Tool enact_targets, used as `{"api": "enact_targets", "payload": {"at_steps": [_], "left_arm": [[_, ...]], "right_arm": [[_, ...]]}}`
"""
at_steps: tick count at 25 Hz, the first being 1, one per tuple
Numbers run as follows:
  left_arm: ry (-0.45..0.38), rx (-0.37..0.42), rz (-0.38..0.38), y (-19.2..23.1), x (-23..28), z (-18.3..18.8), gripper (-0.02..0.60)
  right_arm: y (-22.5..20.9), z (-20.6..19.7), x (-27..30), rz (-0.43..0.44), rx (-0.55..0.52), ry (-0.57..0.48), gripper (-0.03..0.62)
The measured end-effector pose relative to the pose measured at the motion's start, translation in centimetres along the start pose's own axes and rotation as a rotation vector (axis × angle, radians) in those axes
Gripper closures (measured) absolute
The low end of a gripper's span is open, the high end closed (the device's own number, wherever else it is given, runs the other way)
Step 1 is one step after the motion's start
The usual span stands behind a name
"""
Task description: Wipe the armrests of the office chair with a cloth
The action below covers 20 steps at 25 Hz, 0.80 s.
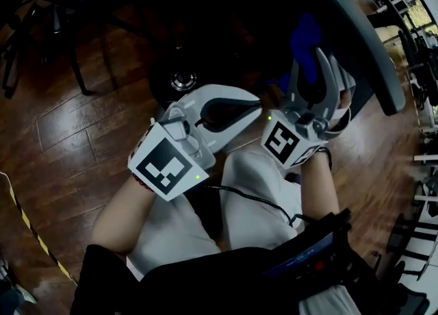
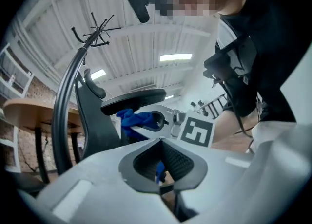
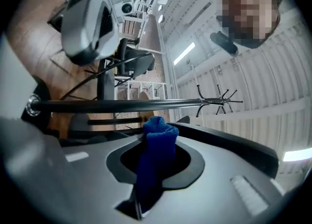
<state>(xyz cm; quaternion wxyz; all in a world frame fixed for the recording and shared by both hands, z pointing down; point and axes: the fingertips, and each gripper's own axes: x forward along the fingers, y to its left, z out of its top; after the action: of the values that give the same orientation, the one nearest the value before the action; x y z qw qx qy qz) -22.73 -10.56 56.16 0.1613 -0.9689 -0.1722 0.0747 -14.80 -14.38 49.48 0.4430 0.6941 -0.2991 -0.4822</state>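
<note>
The blue cloth (image 3: 156,155) stood clamped between the closed jaws of the right gripper (image 1: 316,60). A bunched tuft of it projected past the fingertips and lay just beside the inner edge of the grey armrest (image 1: 356,33); contact between tuft and armrest could not be confirmed. The left gripper (image 1: 259,103), its jaws together on nothing, was held just beside the right one, apart from the cloth.
</note>
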Motion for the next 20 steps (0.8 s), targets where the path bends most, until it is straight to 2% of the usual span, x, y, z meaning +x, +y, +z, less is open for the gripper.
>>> {"api": "enact_targets", "payload": {"at_steps": [2,3,7,10,14,17,20], "left_arm": [[0.017,0.046,0.077,1.3,-0.7,-0.3,0.577],[0.013,0.042,0.117,2.2,-1.2,-0.2,0.577],[-0.040,-0.070,0.263,5.3,-3.3,0.4,0.577],[-0.047,-0.063,0.300,6.2,-3.5,0.5,0.577],[0.018,-0.044,0.353,7.7,-4.1,-1.5,0.577],[0.014,-0.047,0.396,8.5,-5.1,-1.1,0.577],[0.043,0.009,0.407,8.5,-5.4,-1.1,0.577]], "right_arm": [[1.6,-0.4,-0.3,0.029,0.013,0.027,0.531],[2.0,-0.5,-0.4,0.032,0.016,0.044,0.533],[3.8,-1.0,-1.0,0.051,0.031,0.113,0.532],[5.0,-1.3,-1.0,0.071,0.025,0.144,0.531],[11.0,-2.0,-1.3,0.229,0.039,0.208,0.531],[16.6,-2.3,-1.5,0.356,0.027,0.253,0.531],[19.5,-2.3,-1.1,0.442,0.036,0.281,0.530]]}}
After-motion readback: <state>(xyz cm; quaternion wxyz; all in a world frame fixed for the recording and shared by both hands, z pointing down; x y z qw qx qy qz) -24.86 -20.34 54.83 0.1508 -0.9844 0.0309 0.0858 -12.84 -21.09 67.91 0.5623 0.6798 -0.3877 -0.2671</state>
